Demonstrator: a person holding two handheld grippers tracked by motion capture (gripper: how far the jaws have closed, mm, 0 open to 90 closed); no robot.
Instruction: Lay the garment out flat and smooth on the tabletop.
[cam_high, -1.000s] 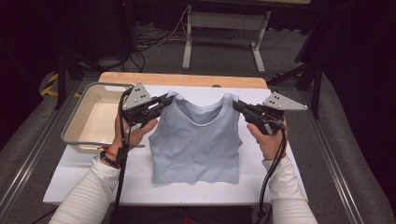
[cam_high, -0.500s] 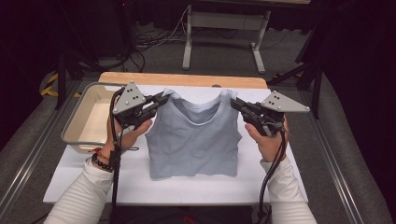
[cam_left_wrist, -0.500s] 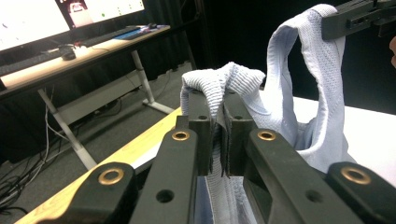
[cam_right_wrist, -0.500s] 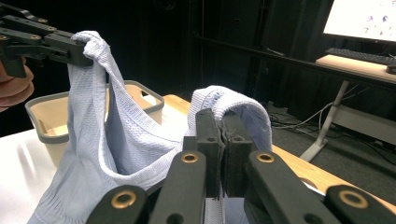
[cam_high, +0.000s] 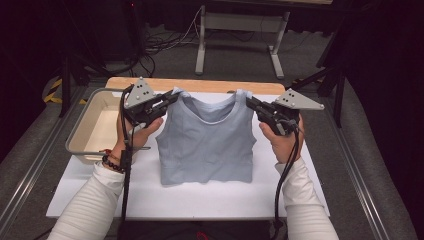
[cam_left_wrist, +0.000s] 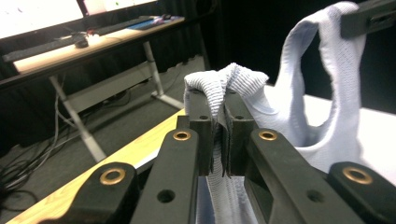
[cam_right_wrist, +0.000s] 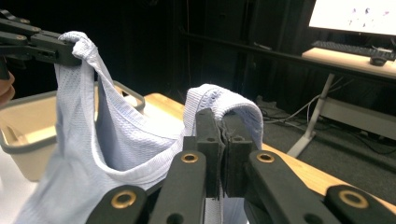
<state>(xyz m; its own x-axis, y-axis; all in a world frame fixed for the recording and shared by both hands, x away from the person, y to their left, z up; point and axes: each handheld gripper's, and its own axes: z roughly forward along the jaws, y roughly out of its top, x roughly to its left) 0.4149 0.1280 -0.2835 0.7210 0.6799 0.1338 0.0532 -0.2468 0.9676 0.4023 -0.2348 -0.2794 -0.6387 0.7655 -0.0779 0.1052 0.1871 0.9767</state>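
Holding a light-blue sleeveless knit top (cam_high: 206, 140) up by its two shoulder straps over the white-topped desk (cam_high: 310, 195). My left hand-held gripper (cam_high: 172, 96) is clamped on the left strap, ribbed fabric bunched over the jaw tips; my right hand-held gripper (cam_high: 250, 102) is clamped on the right strap the same way. Top hangs spread between them, neckline sagging, hem meeting the desk near me. Beige rectangular plastic bin with grey rim (cam_high: 82, 131) sits on the desk's left edge, just beside my left hand (cam_high: 140, 132).
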